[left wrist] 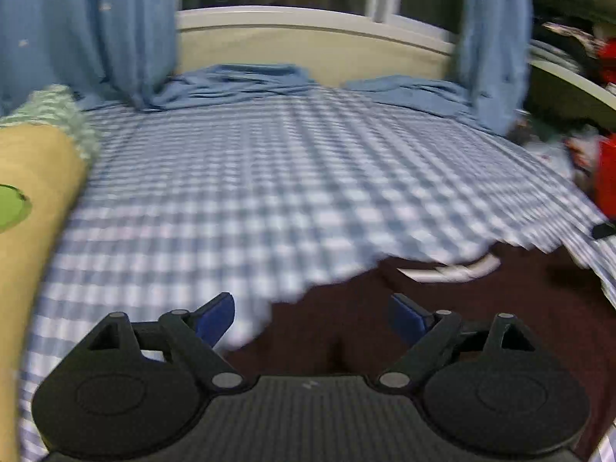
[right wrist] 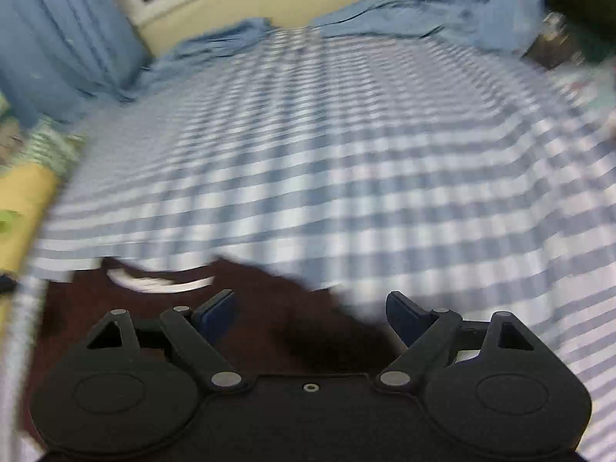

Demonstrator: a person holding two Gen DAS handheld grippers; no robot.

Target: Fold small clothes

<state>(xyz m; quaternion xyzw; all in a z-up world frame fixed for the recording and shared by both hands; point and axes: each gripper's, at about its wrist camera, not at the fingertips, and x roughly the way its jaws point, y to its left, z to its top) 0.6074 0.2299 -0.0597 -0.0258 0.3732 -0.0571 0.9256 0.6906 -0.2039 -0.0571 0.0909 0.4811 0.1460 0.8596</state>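
A dark maroon garment (left wrist: 481, 308) with a white collar band (left wrist: 454, 269) lies flat on the blue-and-white checked bed sheet (left wrist: 250, 177). In the left wrist view my left gripper (left wrist: 312, 317) hovers open over the garment's left edge, its blue pads apart with nothing between them. In the right wrist view the same maroon garment (right wrist: 173, 331) and its white band (right wrist: 161, 283) sit at lower left. My right gripper (right wrist: 312, 313) stands open above the garment's right edge, holding nothing. Both pictures are blurred by motion.
A yellow bolster (left wrist: 34, 208) with a green patch and a green-patterned pillow (left wrist: 54, 107) lie along the bed's left side. Blue curtains (left wrist: 96, 30) hang by a cream wall and window. Cluttered shelves with red items (left wrist: 604, 177) stand at the right.
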